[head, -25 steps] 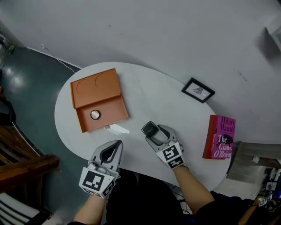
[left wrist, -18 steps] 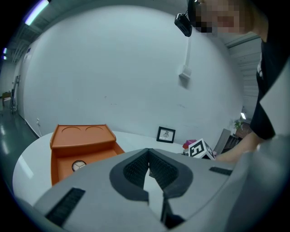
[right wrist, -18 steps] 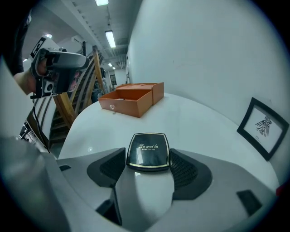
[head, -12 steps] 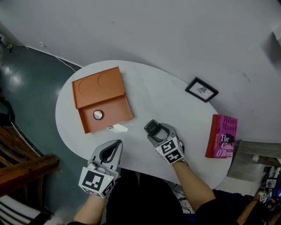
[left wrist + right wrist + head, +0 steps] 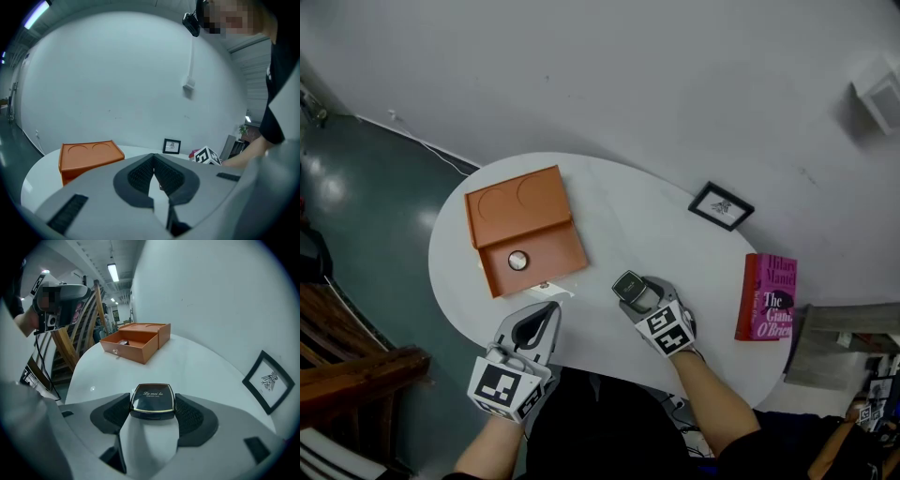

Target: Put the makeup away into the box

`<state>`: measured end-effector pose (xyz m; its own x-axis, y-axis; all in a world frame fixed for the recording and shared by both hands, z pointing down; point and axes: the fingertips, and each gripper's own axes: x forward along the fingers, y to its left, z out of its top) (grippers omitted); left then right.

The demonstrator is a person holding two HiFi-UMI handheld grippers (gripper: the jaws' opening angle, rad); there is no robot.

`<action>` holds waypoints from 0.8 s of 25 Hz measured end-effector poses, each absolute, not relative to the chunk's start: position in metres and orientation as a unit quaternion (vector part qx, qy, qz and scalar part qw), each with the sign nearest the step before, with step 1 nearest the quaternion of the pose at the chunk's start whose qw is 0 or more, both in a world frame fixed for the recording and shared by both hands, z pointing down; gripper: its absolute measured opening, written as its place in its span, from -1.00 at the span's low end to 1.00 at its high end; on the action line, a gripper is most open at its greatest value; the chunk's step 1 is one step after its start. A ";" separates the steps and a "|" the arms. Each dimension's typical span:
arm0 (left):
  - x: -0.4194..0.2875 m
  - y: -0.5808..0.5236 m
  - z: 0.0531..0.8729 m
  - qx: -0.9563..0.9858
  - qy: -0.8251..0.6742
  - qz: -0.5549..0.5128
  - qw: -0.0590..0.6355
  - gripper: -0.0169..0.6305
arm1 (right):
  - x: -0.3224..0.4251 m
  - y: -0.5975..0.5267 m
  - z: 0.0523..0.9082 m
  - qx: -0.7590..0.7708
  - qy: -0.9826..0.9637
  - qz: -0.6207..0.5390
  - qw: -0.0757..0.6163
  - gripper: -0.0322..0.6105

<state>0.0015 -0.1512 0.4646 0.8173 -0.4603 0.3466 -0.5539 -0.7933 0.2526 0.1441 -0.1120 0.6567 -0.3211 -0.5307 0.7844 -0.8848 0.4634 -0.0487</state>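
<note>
A black compact (image 5: 152, 397) with gold lettering sits between the pads of my right gripper (image 5: 152, 408), which is shut on it. In the head view the right gripper (image 5: 635, 293) holds the compact (image 5: 627, 281) over the white table's front part, right of the orange box (image 5: 523, 217). The box's drawer (image 5: 534, 260) is pulled open, with a small round item (image 5: 517, 261) inside. My left gripper (image 5: 547, 312) hovers at the table's near edge, jaws together and empty; in its own view the left gripper (image 5: 153, 160) points toward the box (image 5: 89, 157).
The round white table (image 5: 609, 216) carries a small black picture frame (image 5: 721, 206) at the back right and a pink book (image 5: 768, 296) at the far right. A small white item (image 5: 546, 287) lies just in front of the drawer. Dark floor lies to the left.
The head view has shifted a little. The right gripper keeps its hold on the compact in about the same spot relative to the box. The left gripper has stayed put.
</note>
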 end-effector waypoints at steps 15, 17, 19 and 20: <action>0.018 -0.141 0.472 0.938 -0.257 0.145 0.183 -0.93 | 0.149 -0.098 0.680 0.434 -0.773 0.244 0.394 -0.06; 0.017 -0.141 0.470 0.937 -0.261 0.144 0.181 -0.93 | 0.149 -0.102 0.682 0.432 -0.773 0.249 0.393 -0.05; 0.015 -0.142 0.469 0.936 -0.265 0.143 0.181 -0.93 | 0.148 -0.106 0.683 0.428 -0.775 0.254 0.391 -0.05; 0.013 -0.142 0.469 0.935 -0.267 0.143 0.182 -0.93 | 0.147 -0.107 0.683 0.423 -0.777 0.253 0.392 -0.05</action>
<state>0.0131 -0.1419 0.4694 0.8165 -0.4479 0.3642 -0.5518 -0.7910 0.2644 0.1468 -0.1075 0.6832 -0.3345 -0.4590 0.8230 -0.8555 0.5141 -0.0610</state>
